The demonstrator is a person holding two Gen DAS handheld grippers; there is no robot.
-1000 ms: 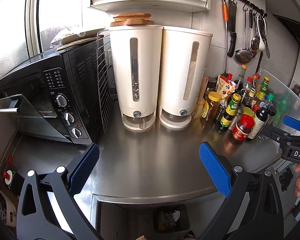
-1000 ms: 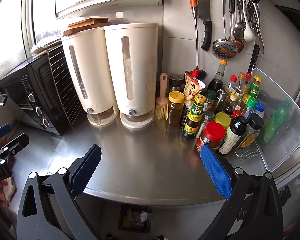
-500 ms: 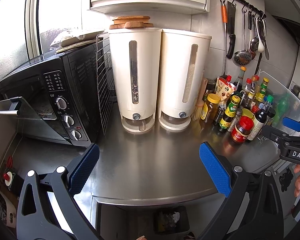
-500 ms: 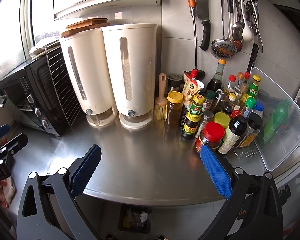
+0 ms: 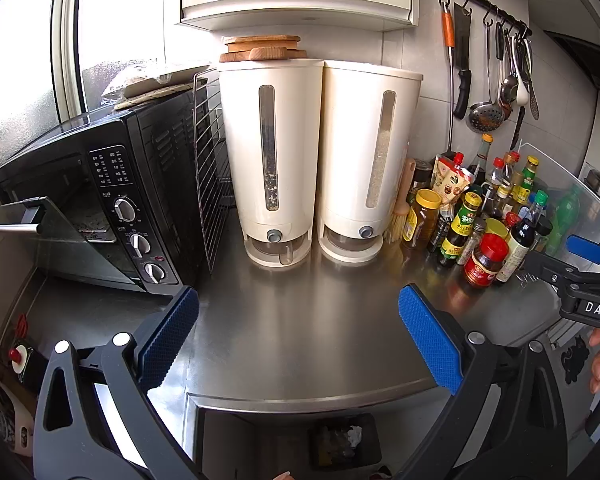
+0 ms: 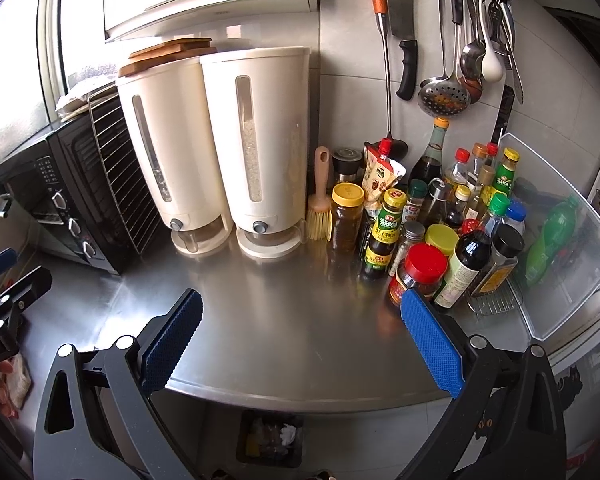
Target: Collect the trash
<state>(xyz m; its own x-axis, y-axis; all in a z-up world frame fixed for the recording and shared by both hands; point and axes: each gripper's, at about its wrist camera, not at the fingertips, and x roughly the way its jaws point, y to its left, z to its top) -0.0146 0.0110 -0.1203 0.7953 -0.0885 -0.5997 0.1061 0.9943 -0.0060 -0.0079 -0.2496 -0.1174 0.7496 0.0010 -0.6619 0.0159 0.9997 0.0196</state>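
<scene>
A black trash bin [image 5: 344, 444] with crumpled scraps inside stands on the floor below the counter's front edge; it also shows in the right wrist view [image 6: 271, 438]. I see no loose trash on the steel counter [image 5: 300, 320]. My left gripper [image 5: 300, 340] is open and empty above the counter's front edge. My right gripper [image 6: 300, 340] is open and empty, to the right of the left one. The right gripper's fingers [image 5: 580, 268] show at the right edge of the left wrist view.
A black toaster oven [image 5: 100, 192] with its door open stands at left. Two cream grain dispensers [image 5: 276, 160] stand at the back. A cluster of sauce bottles and jars [image 6: 432, 232] fills the right side, beside a clear plastic bin [image 6: 560, 240]. Utensils [image 6: 460, 40] hang on the wall.
Both views have shifted slightly, as if both grippers drew back and rose a little. Both grippers stay open and empty.
</scene>
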